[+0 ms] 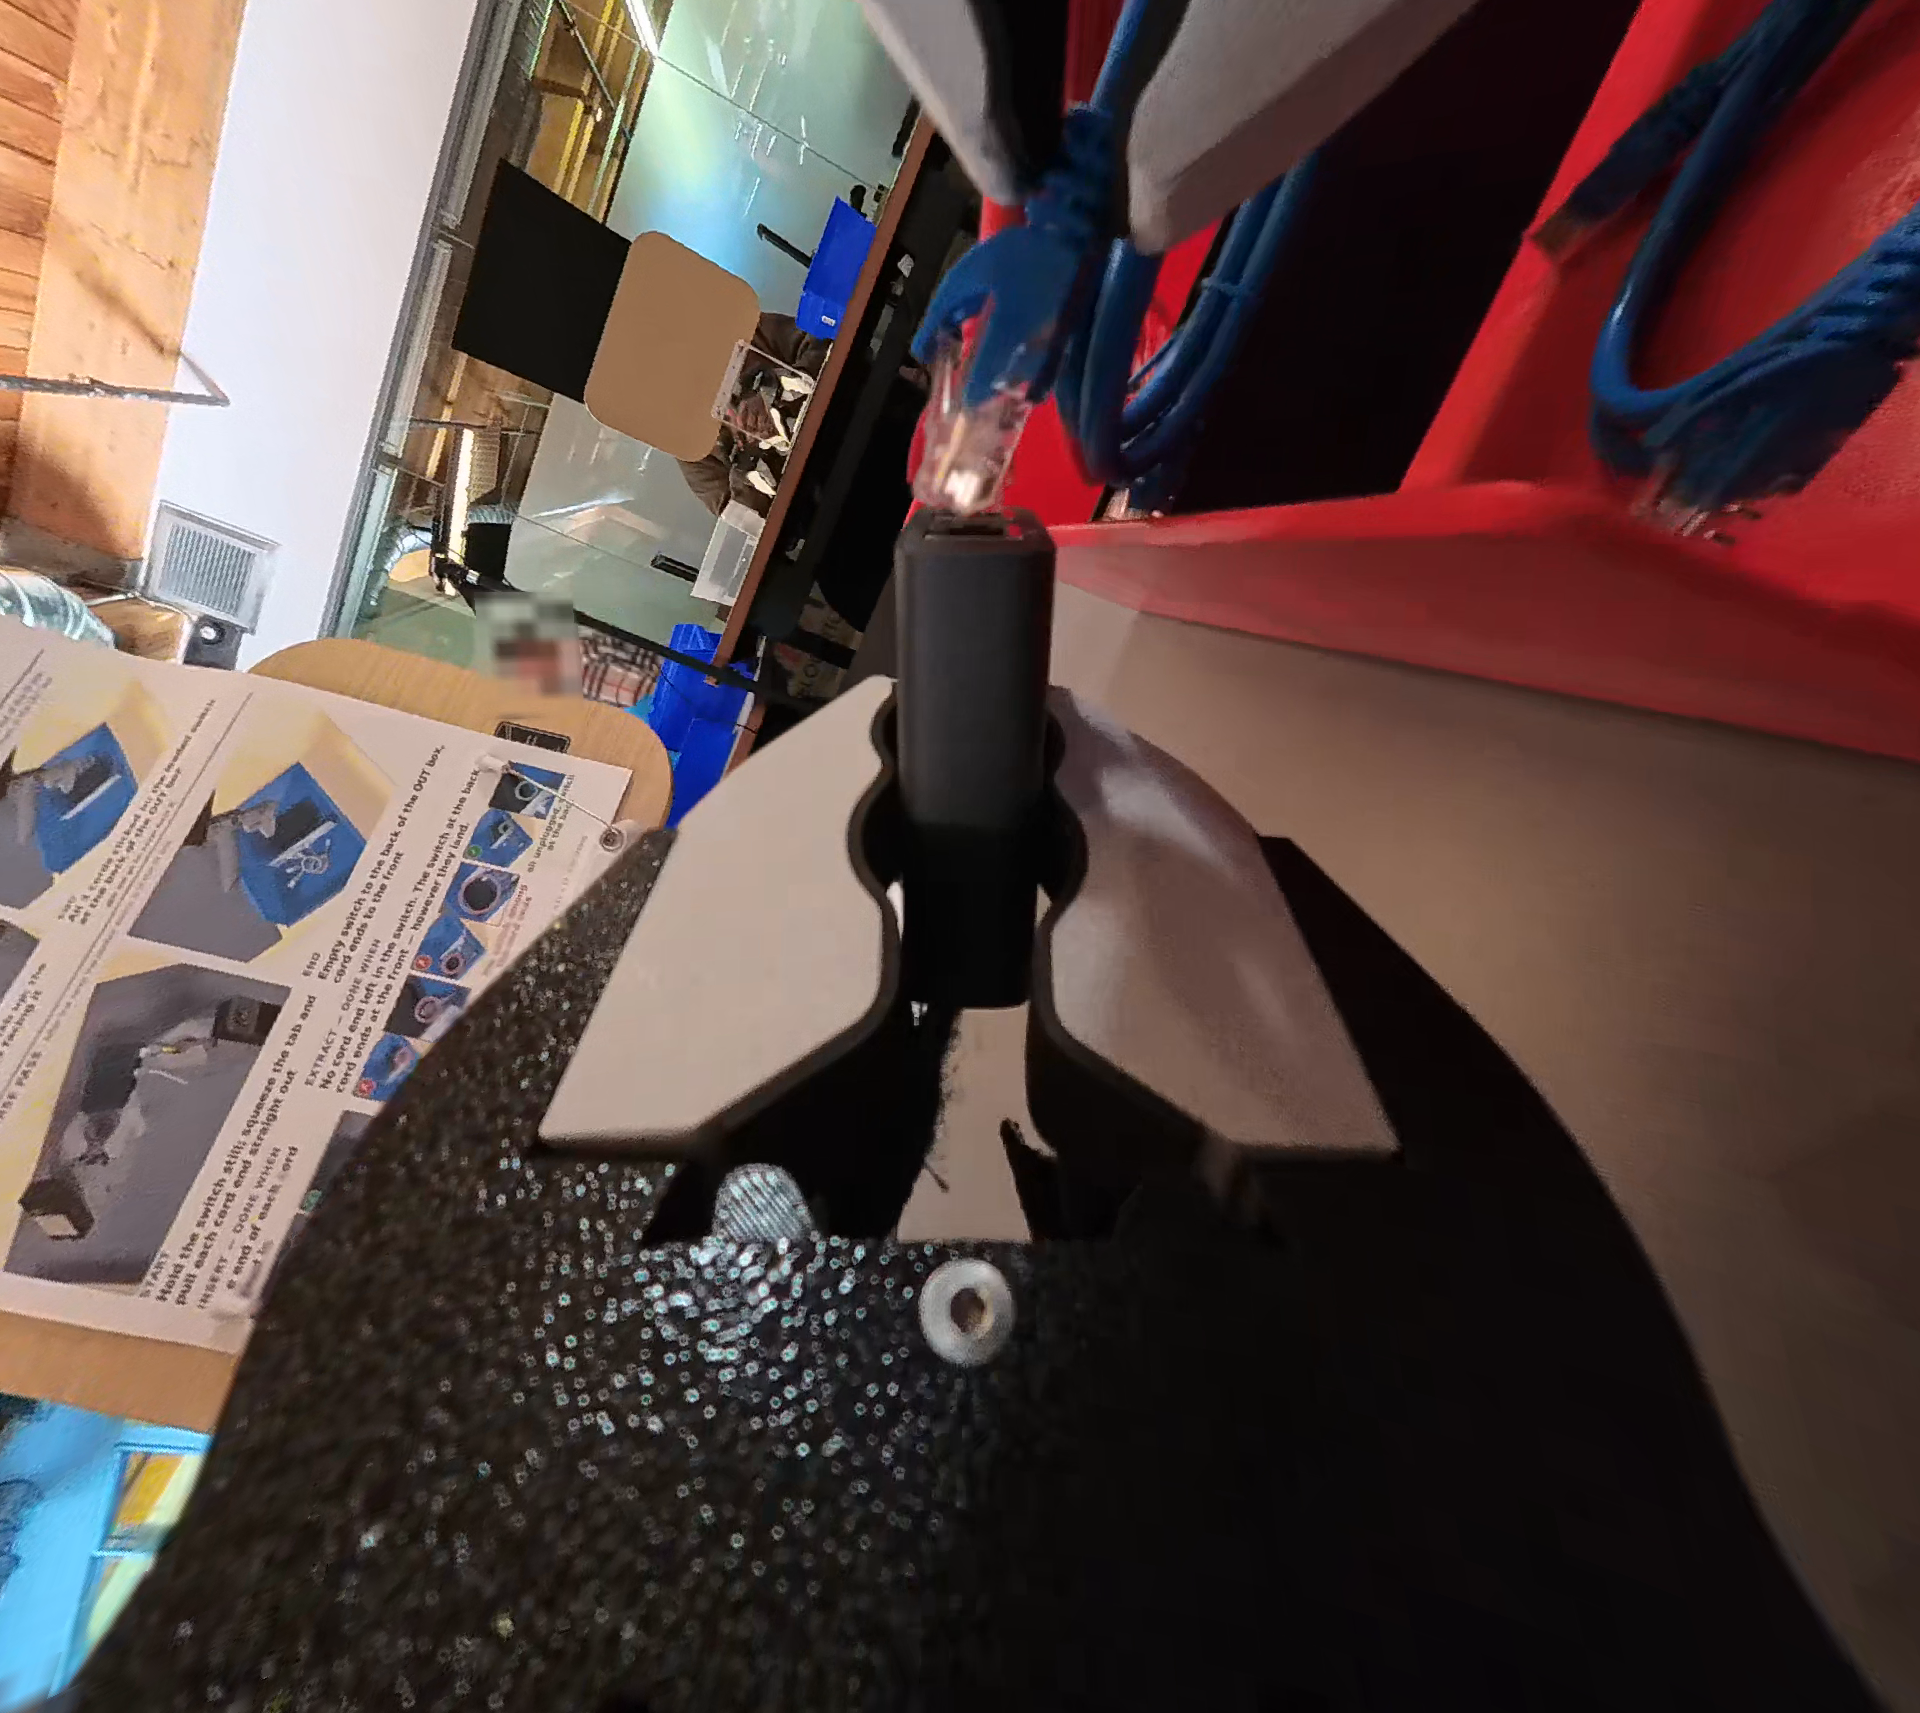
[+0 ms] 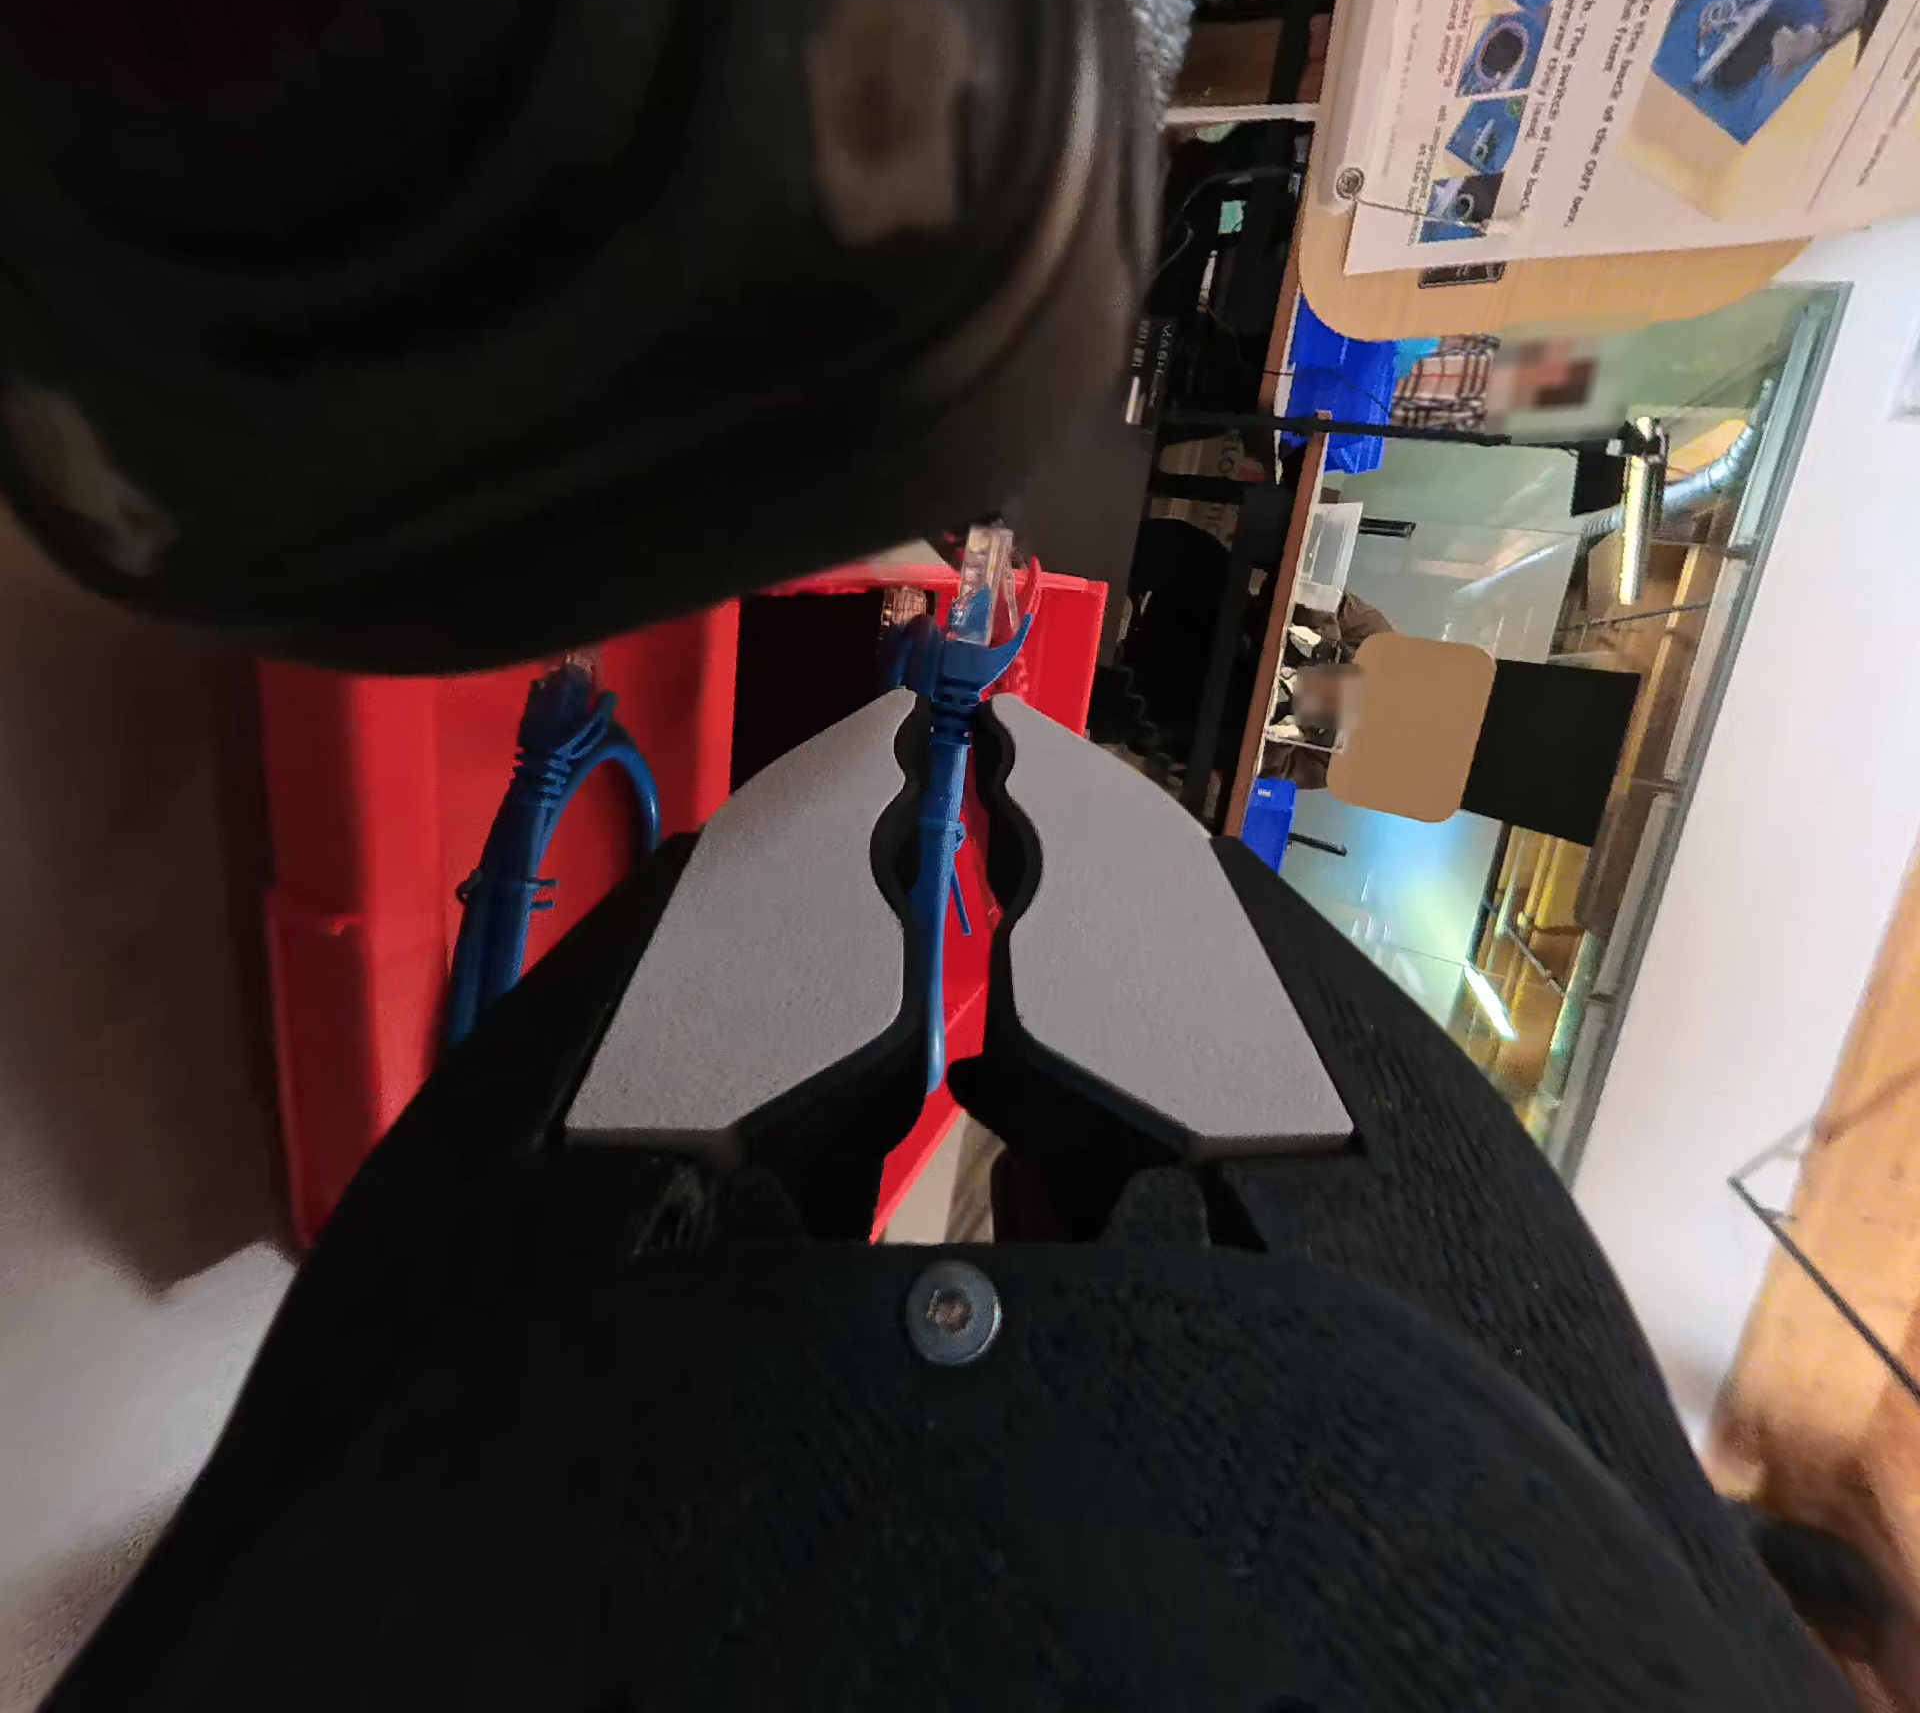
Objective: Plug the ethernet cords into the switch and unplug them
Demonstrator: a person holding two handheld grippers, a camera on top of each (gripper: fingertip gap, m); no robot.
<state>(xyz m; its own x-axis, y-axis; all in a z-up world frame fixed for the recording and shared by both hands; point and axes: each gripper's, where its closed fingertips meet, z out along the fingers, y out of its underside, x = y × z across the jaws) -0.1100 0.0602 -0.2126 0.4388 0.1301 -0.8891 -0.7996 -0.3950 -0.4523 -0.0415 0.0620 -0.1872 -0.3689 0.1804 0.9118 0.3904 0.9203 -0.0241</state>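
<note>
Printed instruction sheet (image 1: 260, 915), lower left of the left wrist frame: white paper with black bold and small print, some red lettering, and blue-and-yellow photo panels. The same sheet (image 2: 1621, 32) sits upper right in the right wrist frame, turned sideways. A small dark label (image 2: 1463, 274) below its edge is too small to read.

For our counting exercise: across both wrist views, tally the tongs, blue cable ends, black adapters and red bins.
left tongs, right tongs: 2
blue cable ends: 3
black adapter: 1
red bin: 1
Total: 7
</note>
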